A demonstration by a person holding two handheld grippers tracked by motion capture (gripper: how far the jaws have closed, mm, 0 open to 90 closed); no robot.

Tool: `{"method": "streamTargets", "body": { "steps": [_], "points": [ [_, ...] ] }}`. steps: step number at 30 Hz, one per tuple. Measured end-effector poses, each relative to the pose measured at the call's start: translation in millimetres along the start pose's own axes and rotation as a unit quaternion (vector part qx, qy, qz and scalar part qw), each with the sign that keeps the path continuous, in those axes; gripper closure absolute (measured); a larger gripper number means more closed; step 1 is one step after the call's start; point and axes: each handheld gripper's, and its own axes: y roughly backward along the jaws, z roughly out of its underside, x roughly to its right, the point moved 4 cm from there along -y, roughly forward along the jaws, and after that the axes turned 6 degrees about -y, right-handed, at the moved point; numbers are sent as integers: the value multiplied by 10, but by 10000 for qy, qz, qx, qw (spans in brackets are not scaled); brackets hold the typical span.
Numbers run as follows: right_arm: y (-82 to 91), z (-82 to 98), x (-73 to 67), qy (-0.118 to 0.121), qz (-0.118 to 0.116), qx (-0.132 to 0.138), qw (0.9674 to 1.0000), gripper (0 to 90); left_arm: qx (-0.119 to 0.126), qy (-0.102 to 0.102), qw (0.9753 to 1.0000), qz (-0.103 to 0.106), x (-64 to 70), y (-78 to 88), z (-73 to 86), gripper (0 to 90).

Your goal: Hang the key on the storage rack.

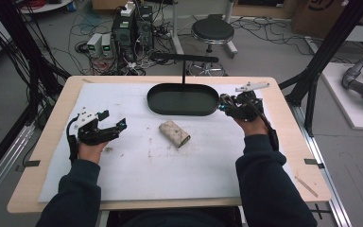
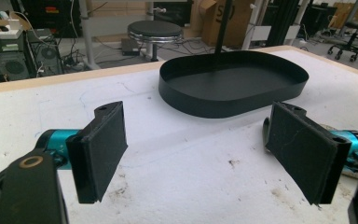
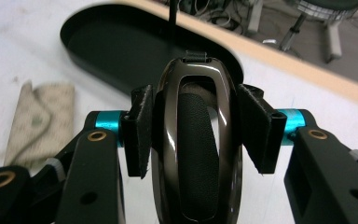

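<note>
Right gripper (image 3: 193, 135) clamped on a glossy brown oval case (image 3: 193, 149), near the black tray (image 1: 183, 99); slick shell, possibly slipping. Left gripper (image 2: 205, 154) wide, empty.

No legible text, label, brand, number or sign appears on any surface in these views.

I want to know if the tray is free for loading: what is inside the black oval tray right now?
The black oval tray looks empty in the left gripper view: bare dark floor, nothing lying in it. In the right gripper view, the glossy brown case held by the right gripper covers part of the tray's near end.
</note>
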Motion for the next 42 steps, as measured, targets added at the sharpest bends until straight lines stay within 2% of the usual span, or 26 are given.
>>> {"method": "streamTargets", "body": {
  "steps": [4,6,13,20,22,28,34,36,40,41,42],
  "points": [
    [-94,-311,9,18,78,153,9999,499,10,-6,10000,7,4,-5,0,199],
    [-115,-367,15,-15,84,175,9998,499,9,-2,10000,17,4,-4,0,199],
    [-299,-750,57,-8,257,345,9991,499,17,-4,10000,44,6,-3,-1,199],
    [-406,-926,96,-51,391,449,9982,499,29,13,10000,64,0,0,0,199],
    [-443,-995,114,-94,363,461,9982,499,20,16,10000,59,-1,-1,2,199],
    [-480,-1078,136,-202,408,576,9973,499,9,9,10000,86,10,-7,3,199],
    [-528,-1141,185,-413,377,649,9963,499,12,20,10000,78,5,-1,1,199],
    [-529,-1158,183,-389,394,669,9962,499,3,13,10000,75,4,-3,4,199],
    [-544,-1170,200,-352,574,636,9957,498,13,20,9999,99,10,-3,2,199],
    [-580,-1142,243,-382,748,512,9952,498,22,17,10000,89,10,-2,1,199],
    [-594,-1128,259,-413,778,475,9950,498,17,12,10000,86,8,0,0,199]
  ]
}}
